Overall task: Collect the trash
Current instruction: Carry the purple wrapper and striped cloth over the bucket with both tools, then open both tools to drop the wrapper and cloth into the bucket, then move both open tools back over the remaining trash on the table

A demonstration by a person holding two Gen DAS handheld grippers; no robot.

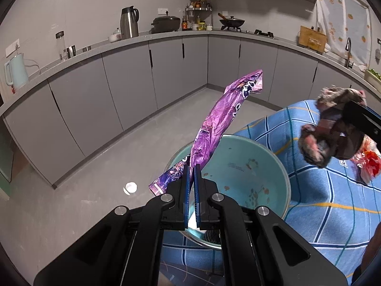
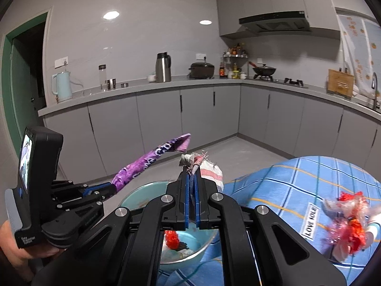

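While the left tongs [image 1: 192, 174] pinch the wrapper [image 1: 214, 128] upright over the bowl [image 1: 281, 166], the right tongs [image 2: 192, 178], clamping a rag [image 2: 209, 169], sit just beside its rim.

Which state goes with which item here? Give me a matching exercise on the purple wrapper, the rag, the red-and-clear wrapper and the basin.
Column 1:
1. purple wrapper
2. frayed rag
3. red-and-clear wrapper
4. teal basin

Column 2:
A. lying on the blue checked cloth
B. clamped in the right gripper
C. sitting under both grippers, with some trash inside
D. clamped in the left gripper, sticking up

Pairs: 1-D, 2-B, 3-A, 4-C
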